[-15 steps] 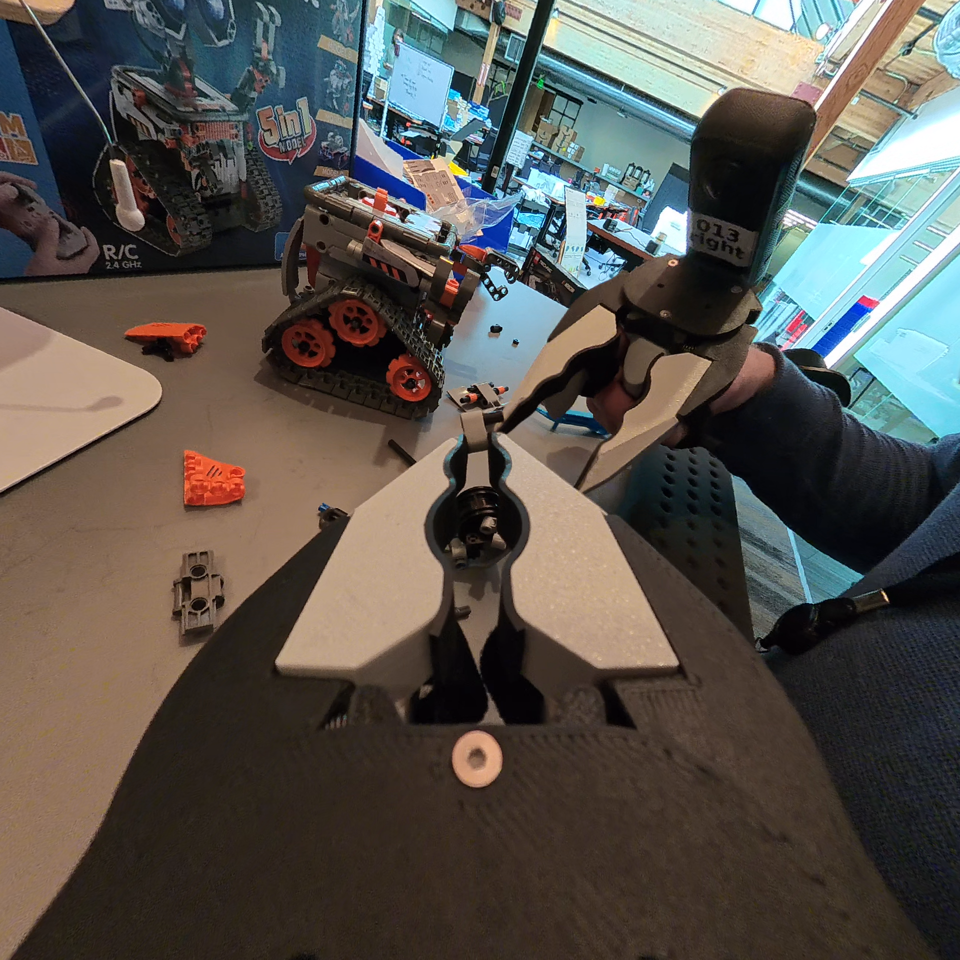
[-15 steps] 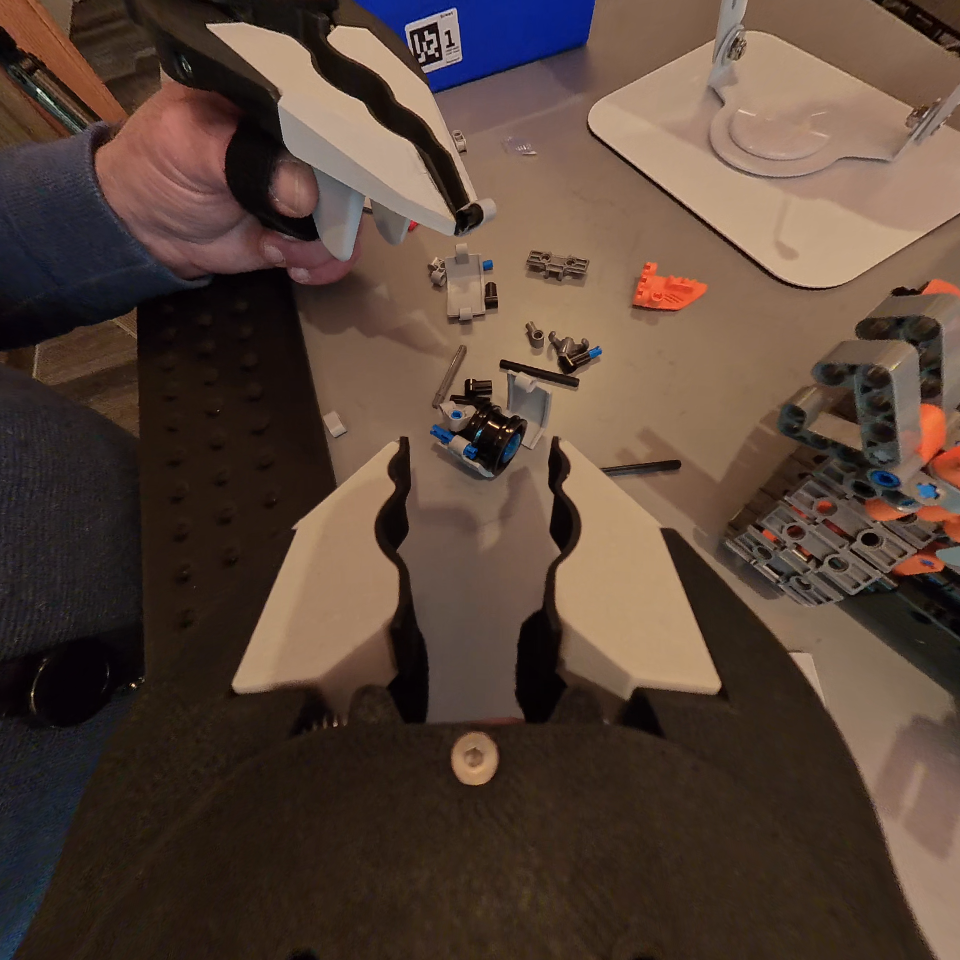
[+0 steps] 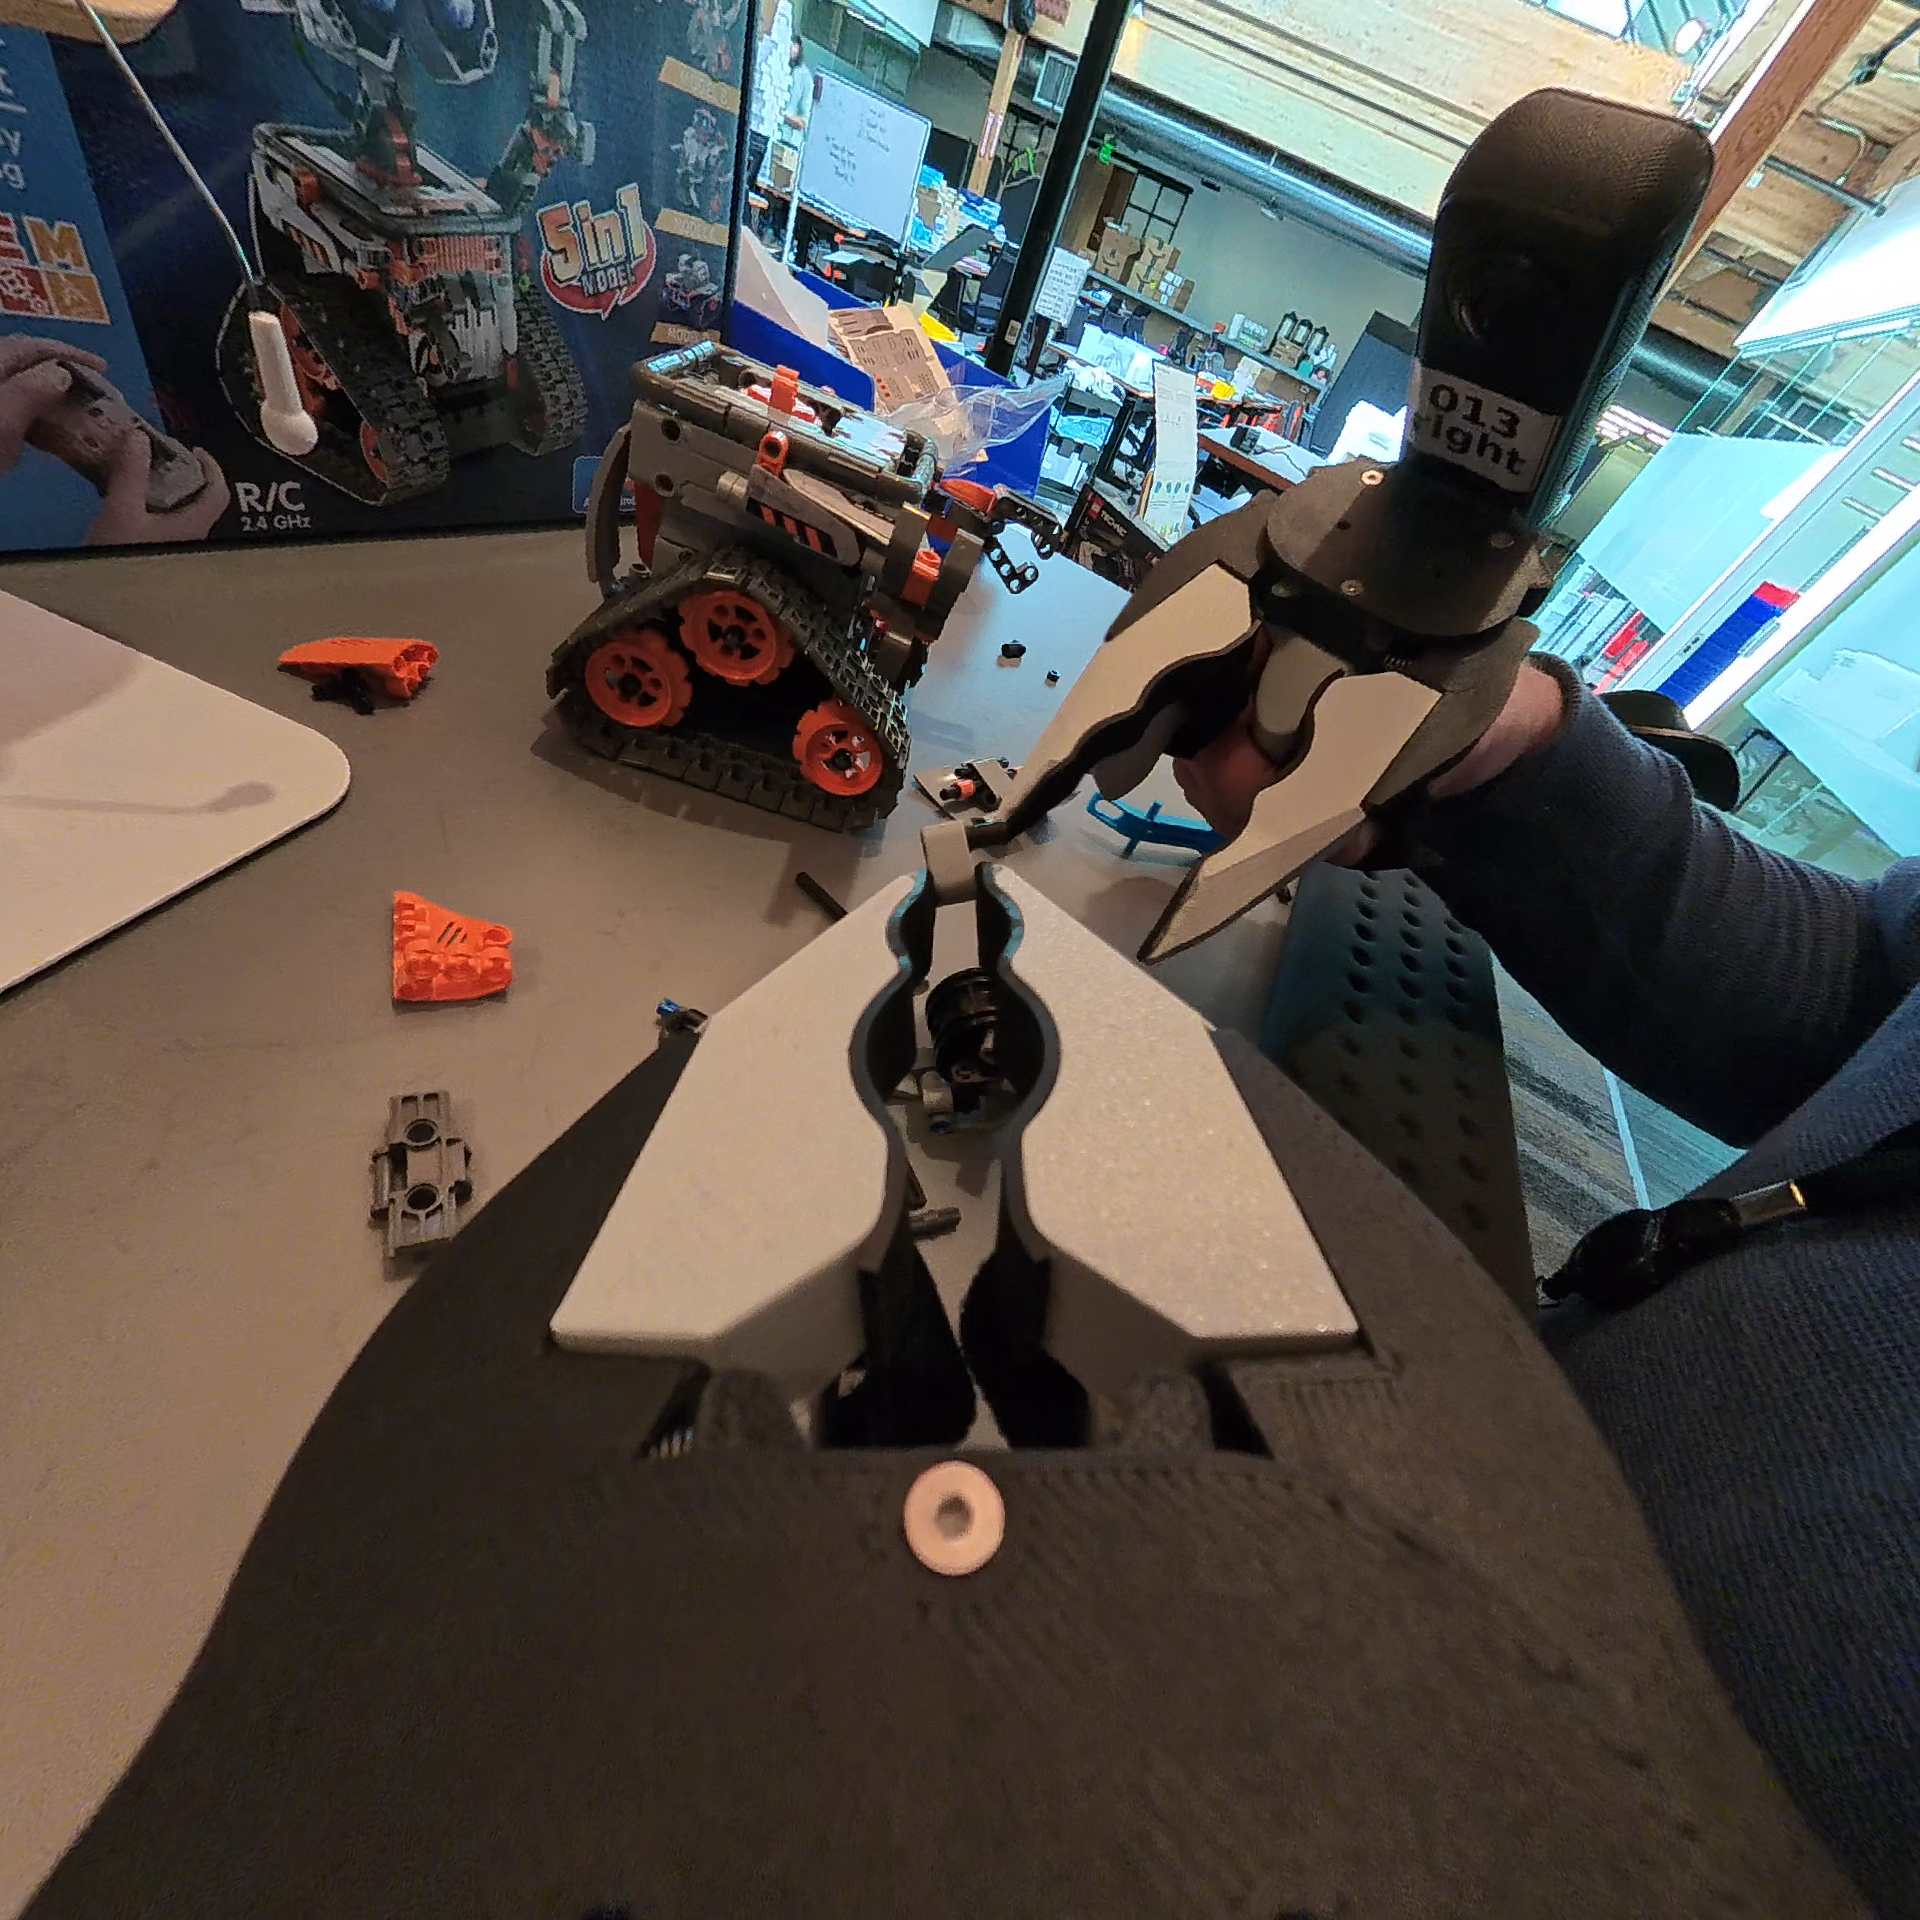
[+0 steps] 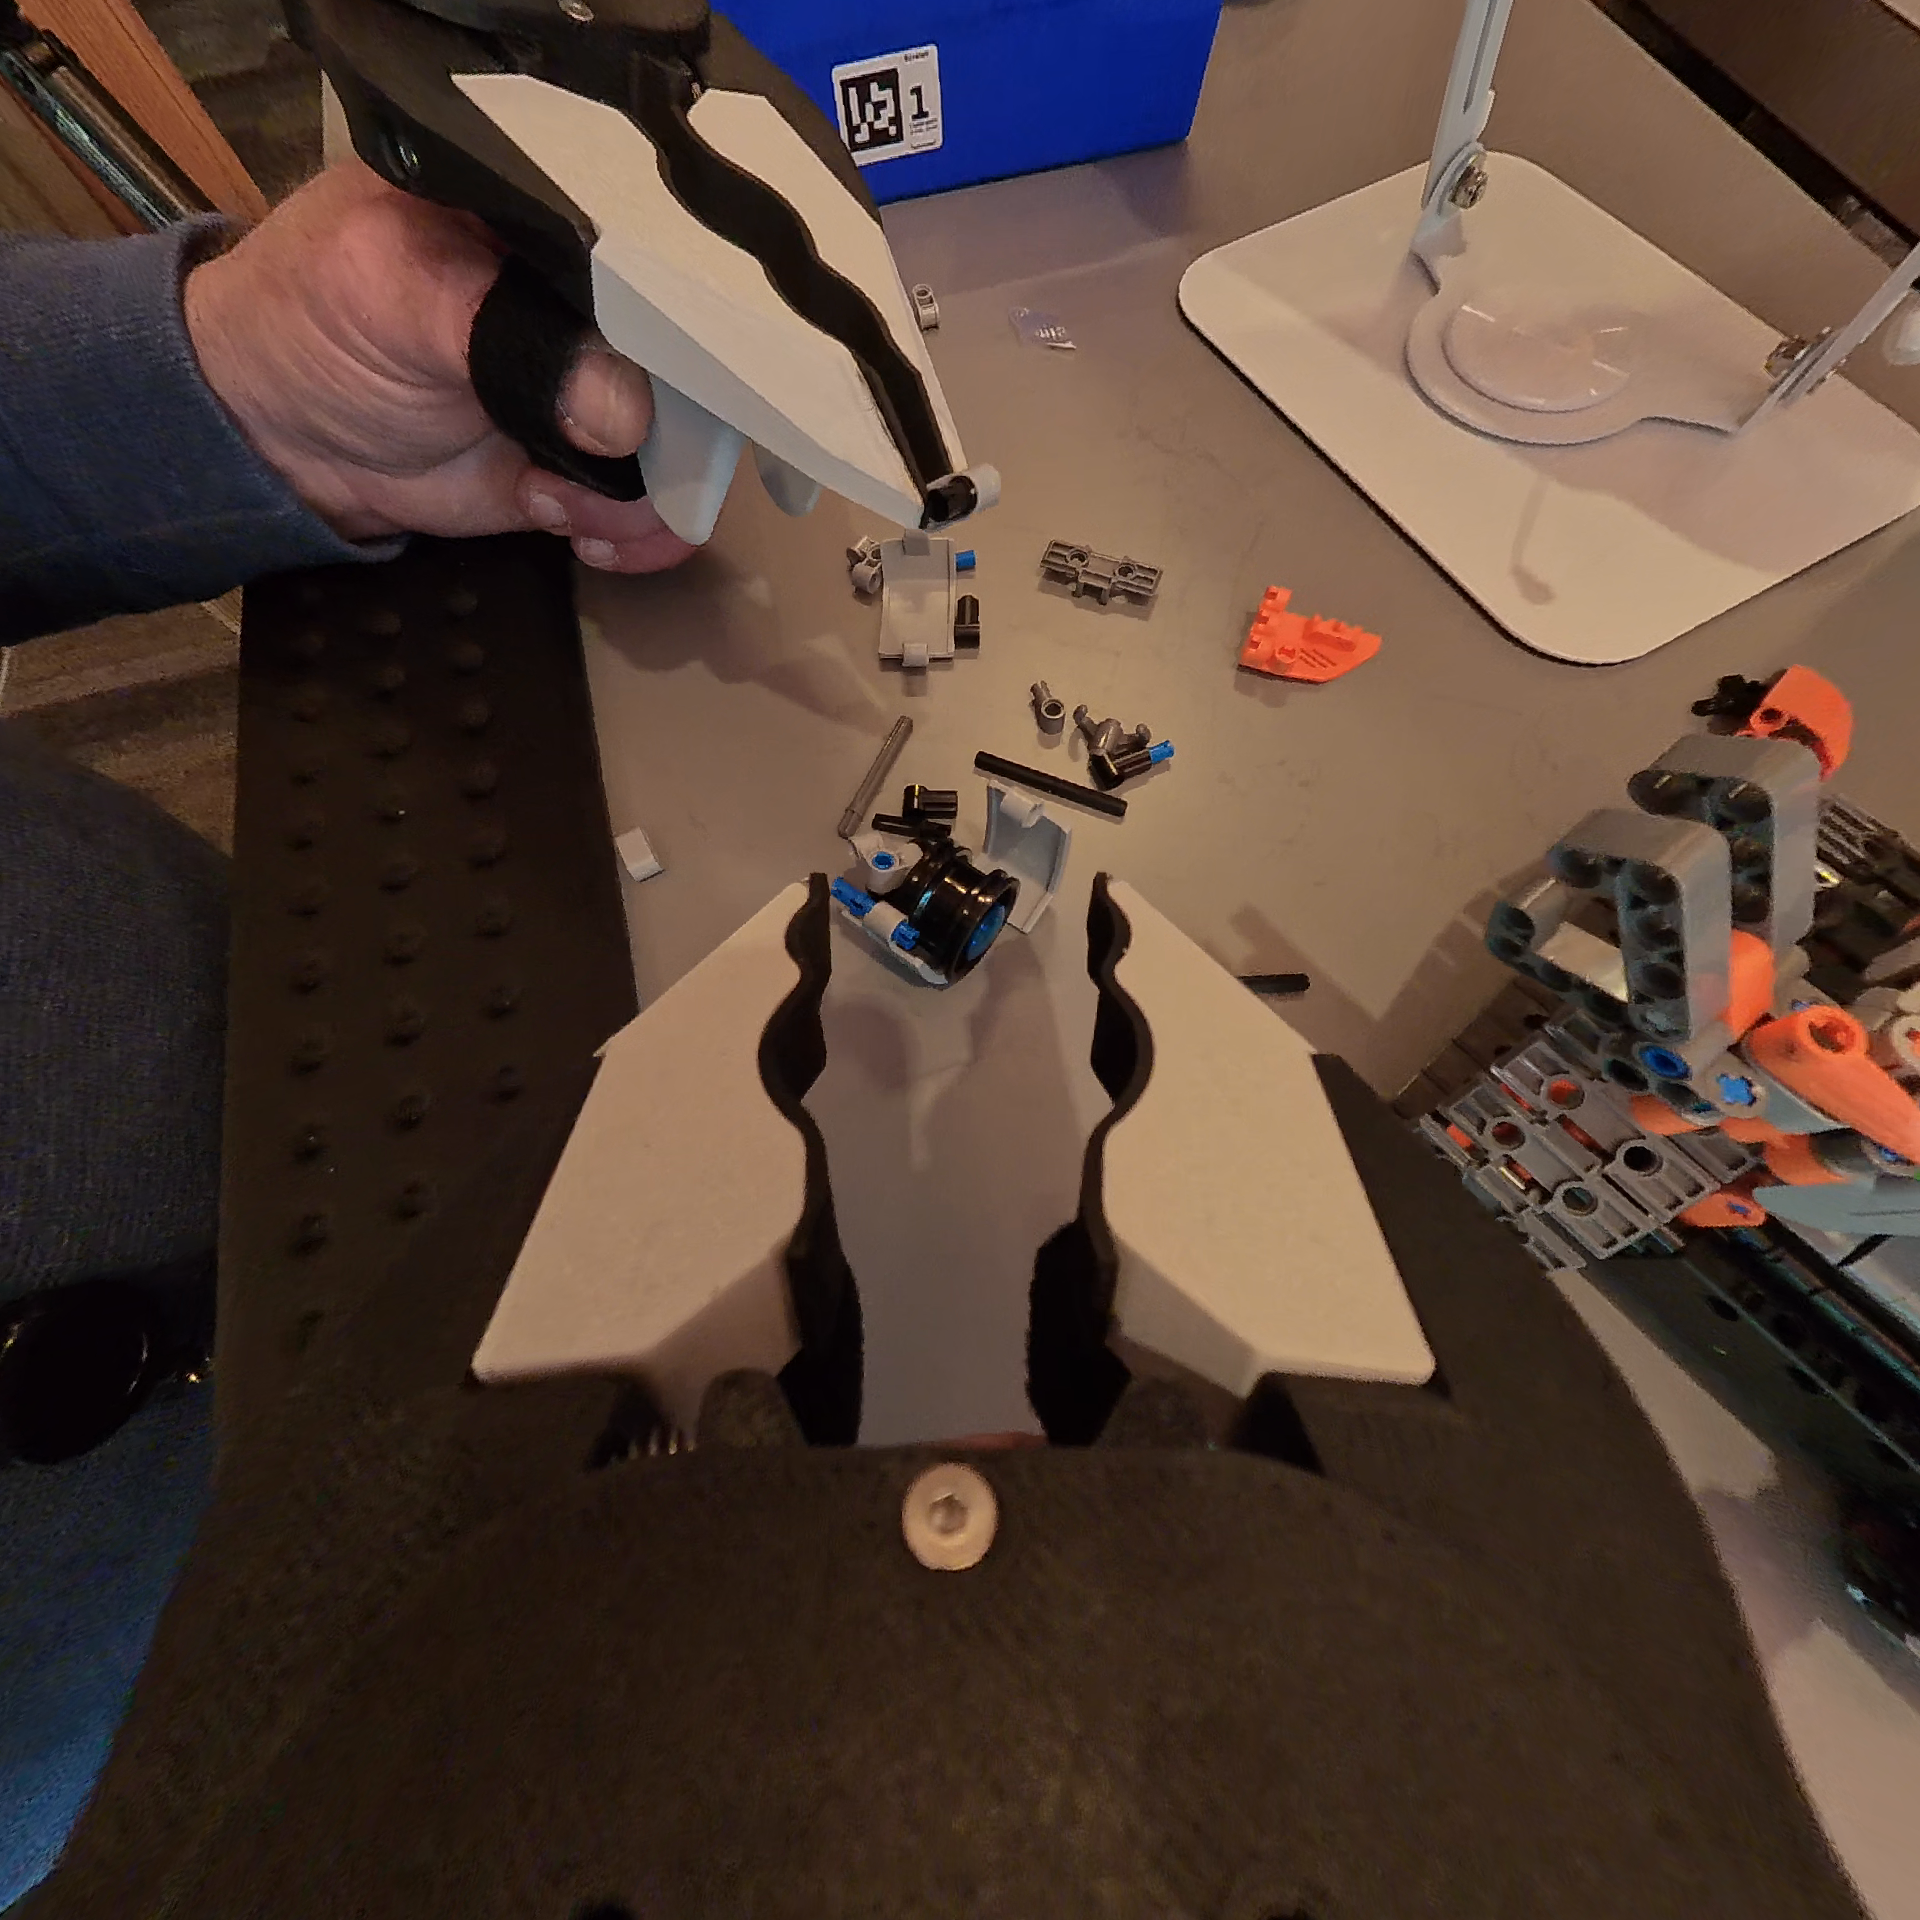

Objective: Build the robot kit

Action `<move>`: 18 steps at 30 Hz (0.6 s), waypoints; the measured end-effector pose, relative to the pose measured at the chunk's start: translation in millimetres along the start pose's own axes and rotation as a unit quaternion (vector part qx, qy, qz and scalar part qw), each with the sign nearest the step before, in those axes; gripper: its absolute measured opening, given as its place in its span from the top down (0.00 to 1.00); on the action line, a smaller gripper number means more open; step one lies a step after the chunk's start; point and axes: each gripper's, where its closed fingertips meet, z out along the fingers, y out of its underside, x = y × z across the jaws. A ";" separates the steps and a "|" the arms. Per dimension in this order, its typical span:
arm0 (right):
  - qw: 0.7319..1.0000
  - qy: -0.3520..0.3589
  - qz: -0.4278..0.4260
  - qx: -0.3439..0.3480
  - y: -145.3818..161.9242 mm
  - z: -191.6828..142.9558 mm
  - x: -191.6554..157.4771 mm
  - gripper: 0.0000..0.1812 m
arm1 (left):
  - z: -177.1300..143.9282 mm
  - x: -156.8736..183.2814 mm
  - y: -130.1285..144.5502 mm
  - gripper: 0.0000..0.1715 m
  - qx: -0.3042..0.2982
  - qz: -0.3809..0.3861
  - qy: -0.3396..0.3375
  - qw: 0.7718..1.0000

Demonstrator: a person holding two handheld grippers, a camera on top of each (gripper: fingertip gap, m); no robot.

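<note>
The left gripper [image 3: 951, 883] has its two grey fingers pressed together on a small grey cylindrical connector piece [image 3: 948, 854], which sticks out past the fingertips. In the right wrist view the same left gripper [image 4: 940, 497] is held above the grey tabletop [image 4: 1299, 914] by a hand [image 4: 395, 374] in a blue sleeve, with the connector piece [image 4: 971, 488] at its tip.

The right gripper [image 4: 956, 904] is spread wide, with nothing between its fingers. It hovers just over a black wheel hub with blue and grey pins [image 4: 935, 909], which lies on the table close to the tip of the left-hand finger. In the left wrist view, one tip of the right gripper [image 3: 1070, 883] comes close to the held connector; whether they touch cannot be told.

Around the hub lie loose parts: a curved light grey panel [image 4: 1034, 852], a long black axle [image 4: 1049, 784], a thin grey rod [image 4: 876, 774], a flat grey plate with pins [image 4: 920, 603], a dark grey two-hole connector [image 4: 1099, 569] and an orange wedge-shaped panel [image 4: 1307, 649].

Further off stands a grey and black tracked vehicle with orange wheels [image 3: 748, 665], well apart from both grippers. Behind it stands a blue toy box showing a tracked robot [image 3: 364, 260]. A white rounded stand base [image 4: 1538, 416] sits at the far side, and a black perforated mat [image 4: 405, 935] runs along the table's near edge.
</note>
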 end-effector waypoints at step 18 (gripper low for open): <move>0.990 0.010 -0.133 0.041 -28.3 -2.7 -9.8 0.86 | 7.0 -1.1 18.3 0.98 -0.074 -0.004 -0.007 0.997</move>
